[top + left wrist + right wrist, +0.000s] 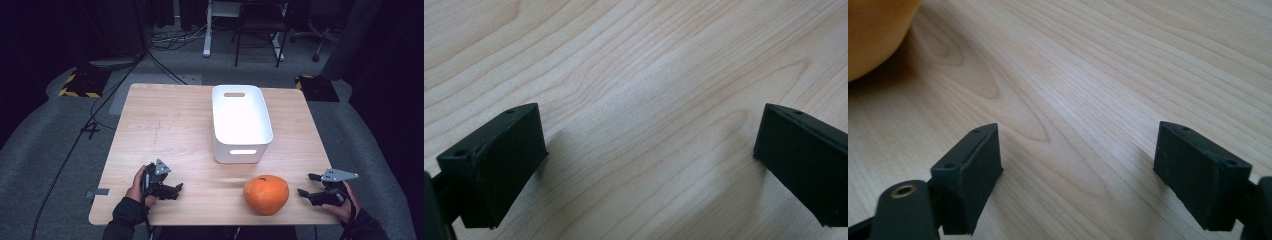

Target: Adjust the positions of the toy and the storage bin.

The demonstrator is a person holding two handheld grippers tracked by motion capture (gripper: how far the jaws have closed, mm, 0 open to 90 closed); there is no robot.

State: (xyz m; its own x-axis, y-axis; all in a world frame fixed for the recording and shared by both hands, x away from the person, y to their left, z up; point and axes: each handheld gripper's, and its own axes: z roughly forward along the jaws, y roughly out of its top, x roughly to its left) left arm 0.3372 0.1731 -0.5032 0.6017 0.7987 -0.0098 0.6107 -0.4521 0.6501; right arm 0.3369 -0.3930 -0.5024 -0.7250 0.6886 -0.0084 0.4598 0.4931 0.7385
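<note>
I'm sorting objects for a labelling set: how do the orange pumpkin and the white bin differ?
The pumpkin is orange, round and solid; the bin is white, boxy and open-topped, with handle slots. The pumpkin is smaller and nearer the person, while the bin sits farther back. Both rest on the wooden table, held by neither gripper.

Brightly lit from overhead on the counter [165,125], dark and murky beyond its edges. Pale sheen on the wood between the left hand-held gripper [644,150] jaws, soft shadows beside each. Slightly soft high view. Blurred pumpkin [873,35] up-left of the right hand-held gripper [1078,175], dim shadow beneath.
</note>
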